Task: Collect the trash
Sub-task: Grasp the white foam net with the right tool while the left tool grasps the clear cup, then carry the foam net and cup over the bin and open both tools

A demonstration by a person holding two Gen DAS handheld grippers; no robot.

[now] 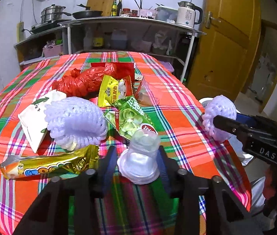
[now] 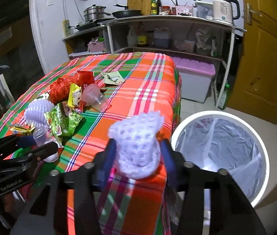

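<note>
My right tongs (image 2: 138, 152) squeeze a soft purple foam net (image 2: 138, 148). It sits between the two blue pads, just past the table's near edge. The white bin (image 2: 222, 115) with its plastic liner stands on the floor at about three o'clock from the net. I think the good way is to swing the net over the middle of the bin's mouth before I let go. The net is light and springy, so it could bounce off the rim if I drop it too near the edge.

My left tongs (image 1: 138, 156) are closed on a clear plastic cup (image 1: 141, 154) that lies on its side. The cup is thin, so I should squeeze gently or it may crush and slip.

More trash lies on the table. A second foam net (image 1: 75, 123) is at ten o'clock from the cup, with a gold candy wrapper (image 1: 48, 164) at nine o'clock. A green snack bag (image 1: 130, 117) is at twelve o'clock, and past it a yellow packet (image 1: 109, 90) and a red plastic bag (image 1: 79, 82). A white paper box (image 1: 34, 121) touches the second net.

The table wears a bright checked cloth (image 1: 177, 101), orange and green. Behind it stand shelves (image 1: 130, 21) with a pan (image 1: 87, 14), a steel pot (image 1: 52, 12) and a white kettle (image 1: 187, 15). A yellow door (image 1: 230, 39) is at two o'clock.
</note>
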